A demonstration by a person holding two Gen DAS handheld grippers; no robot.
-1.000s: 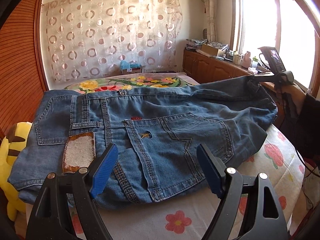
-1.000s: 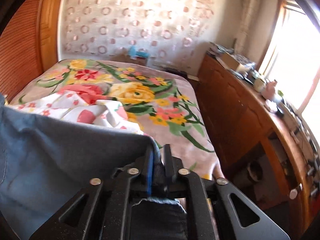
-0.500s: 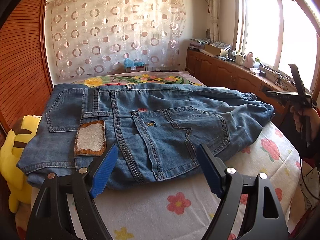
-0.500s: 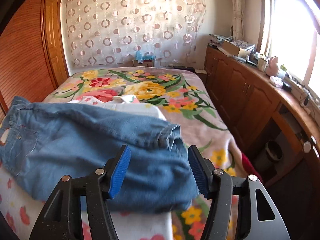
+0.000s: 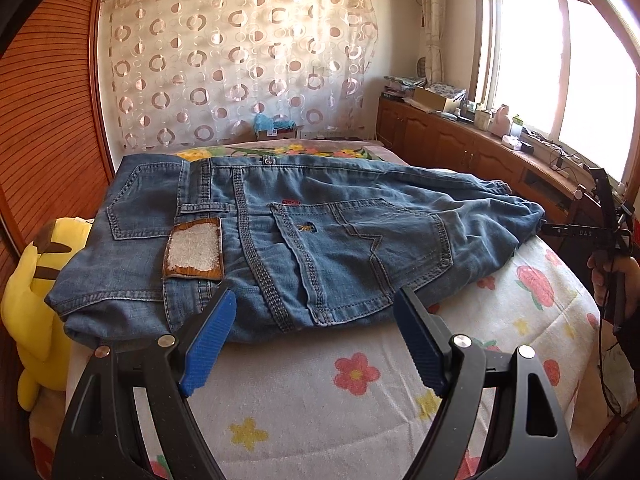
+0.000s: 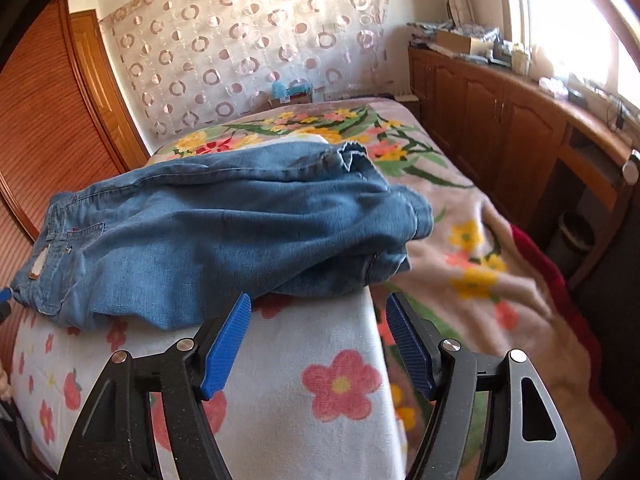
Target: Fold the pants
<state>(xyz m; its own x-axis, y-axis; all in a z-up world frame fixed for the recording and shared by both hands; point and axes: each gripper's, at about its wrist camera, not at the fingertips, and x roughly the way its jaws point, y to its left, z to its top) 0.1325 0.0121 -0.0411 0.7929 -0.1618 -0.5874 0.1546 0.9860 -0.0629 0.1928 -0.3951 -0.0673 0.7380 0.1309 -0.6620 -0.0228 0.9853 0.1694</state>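
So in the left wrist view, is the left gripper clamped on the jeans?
No: the left gripper stands open, its blue pads apart, with only the near edge of the jeans lying between their tips, unpinched.

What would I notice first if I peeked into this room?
Probably the blue jeans, lying folded on the flowery bed cover in the middle of the left wrist view. Next, the yellow plush toy squeezed in at the bed's left edge. Behind the bed hangs a curtain with rings.
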